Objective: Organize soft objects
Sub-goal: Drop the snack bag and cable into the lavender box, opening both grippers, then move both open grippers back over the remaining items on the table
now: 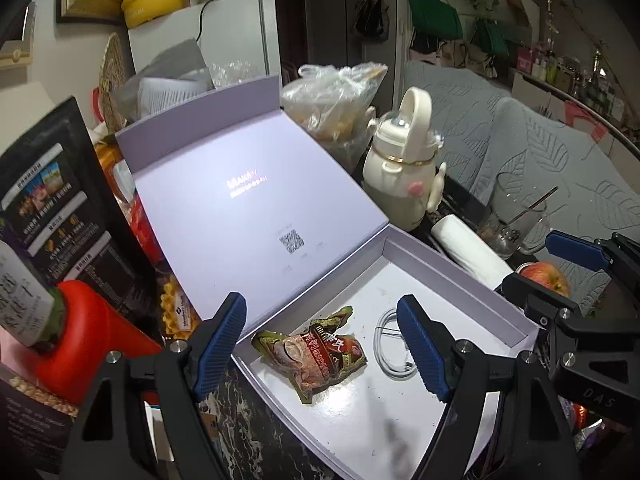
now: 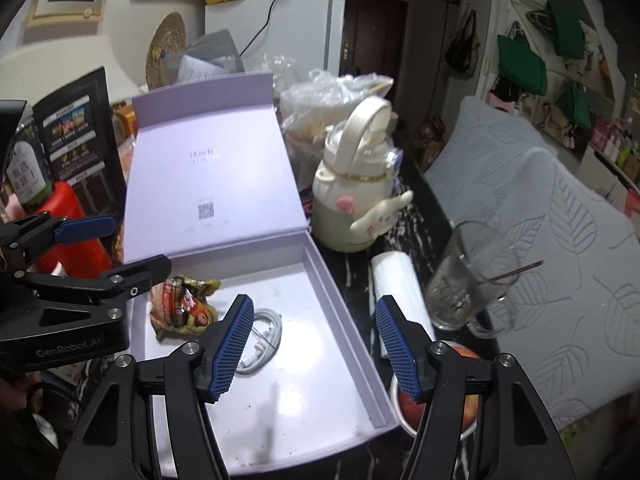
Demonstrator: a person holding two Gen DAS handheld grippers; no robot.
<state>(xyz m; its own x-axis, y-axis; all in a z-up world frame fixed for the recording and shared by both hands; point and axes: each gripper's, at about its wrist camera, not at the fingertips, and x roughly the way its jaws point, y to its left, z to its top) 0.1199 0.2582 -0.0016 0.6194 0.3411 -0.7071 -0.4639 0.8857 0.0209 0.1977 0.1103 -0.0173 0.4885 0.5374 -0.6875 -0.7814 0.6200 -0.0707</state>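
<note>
While the lavender box (image 1: 472,280) is sitting open with the crumpled snack packet (image 1: 316,354) and the white cable (image 2: 262,334) lying inside, I'm hovering both the left gripper (image 1: 322,346) and the right gripper (image 2: 314,346) empty, jaws apart, judging a careless reach is risking snagging the cable.

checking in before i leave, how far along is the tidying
Done: a crumpled snack packet and a coiled white cable lie in the open lilac box. In hand: nothing; left gripper and right gripper are open. Left: I can't tell.
</note>
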